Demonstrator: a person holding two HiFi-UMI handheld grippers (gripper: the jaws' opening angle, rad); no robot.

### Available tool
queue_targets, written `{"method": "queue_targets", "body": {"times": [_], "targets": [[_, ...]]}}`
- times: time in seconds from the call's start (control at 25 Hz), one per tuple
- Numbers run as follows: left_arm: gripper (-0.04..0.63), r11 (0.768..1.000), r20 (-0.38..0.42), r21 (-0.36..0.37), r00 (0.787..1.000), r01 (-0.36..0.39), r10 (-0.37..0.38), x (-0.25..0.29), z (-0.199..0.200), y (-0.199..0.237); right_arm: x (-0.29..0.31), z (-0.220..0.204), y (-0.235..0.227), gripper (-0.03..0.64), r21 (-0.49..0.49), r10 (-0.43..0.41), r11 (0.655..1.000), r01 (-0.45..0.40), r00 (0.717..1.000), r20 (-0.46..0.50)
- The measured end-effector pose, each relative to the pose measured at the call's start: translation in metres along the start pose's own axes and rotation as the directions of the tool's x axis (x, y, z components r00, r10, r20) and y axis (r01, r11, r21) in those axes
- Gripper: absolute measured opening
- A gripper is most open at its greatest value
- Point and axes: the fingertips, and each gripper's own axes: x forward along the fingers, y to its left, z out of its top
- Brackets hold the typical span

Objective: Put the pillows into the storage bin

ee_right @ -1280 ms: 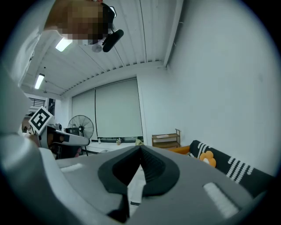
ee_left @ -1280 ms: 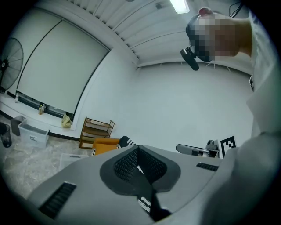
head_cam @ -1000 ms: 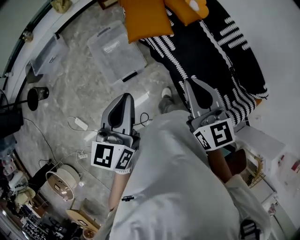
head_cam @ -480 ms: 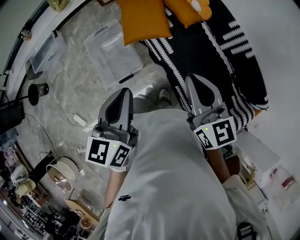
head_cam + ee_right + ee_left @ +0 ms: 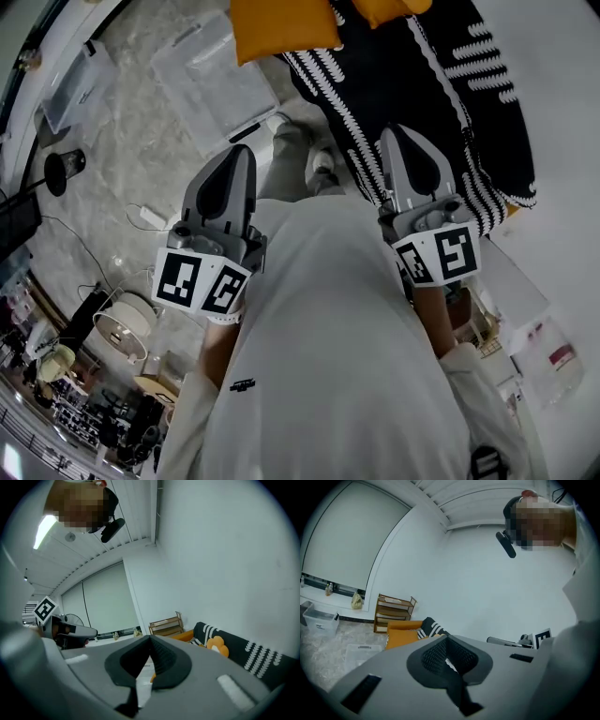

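Observation:
An orange pillow lies at the top of the head view, at the edge of a black sofa with white patterns. Part of a second orange pillow shows beside it; in the right gripper view it has a flower shape. A clear storage bin sits on the floor left of the sofa. My left gripper and right gripper are both shut and hold nothing. They are held in front of the person's body and point toward the sofa. The left gripper view shows the orange pillow ahead.
A second clear bin stands at the far left by the window wall. A wooden shelf stands past the sofa. Cables, a power strip and a round lamp lie on the marble floor at the left.
Both grippers have moved forward toward the sofa and pillows, and the bin and the sofa now lie closer to them. Their jaws stayed shut.

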Motion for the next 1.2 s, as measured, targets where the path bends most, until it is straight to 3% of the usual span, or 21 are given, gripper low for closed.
{"method": "queue_targets", "body": {"times": [0.2, 0.4, 0.6, 0.72, 0.88, 1.2], "targets": [[0.008, 1.000, 0.041, 0.011, 0.999, 0.011, -0.012, 0.014, 0.022, 0.025, 0.042, 0.002, 0.001, 0.011, -0.003, 0.019, 1.000, -0.019, 1.000, -0.013], [0.008, 0.998, 0.119, -0.057, 0.992, 0.041, -0.034, 0.025, 0.047, 0.064, 0.102, 0.021, 0.016, 0.011, -0.054, 0.098, 0.994, -0.099, 0.995, -0.028], [0.008, 0.999, 0.224, -0.036, 0.974, 0.035, -0.026, 0.016, 0.081, 0.102, 0.145, 0.049, 0.036, 0.012, -0.217, 0.154, 0.961, -0.169, 0.984, -0.085], [0.008, 0.999, 0.279, -0.050, 0.960, 0.002, 0.012, 0.014, 0.089, 0.127, 0.163, 0.056, 0.027, 0.012, -0.303, 0.163, 0.930, -0.206, 0.973, -0.163], [0.008, 0.994, 0.332, -0.105, 0.941, -0.035, 0.068, 0.011, 0.099, 0.162, 0.194, 0.070, 0.025, 0.012, -0.328, 0.175, 0.915, -0.236, 0.963, -0.205], [0.008, 0.979, 0.395, -0.177, 0.904, -0.100, 0.164, -0.007, 0.106, 0.198, 0.271, 0.082, 0.096, 0.020, -0.389, 0.369, 0.782, -0.487, 0.865, -0.341]]}}
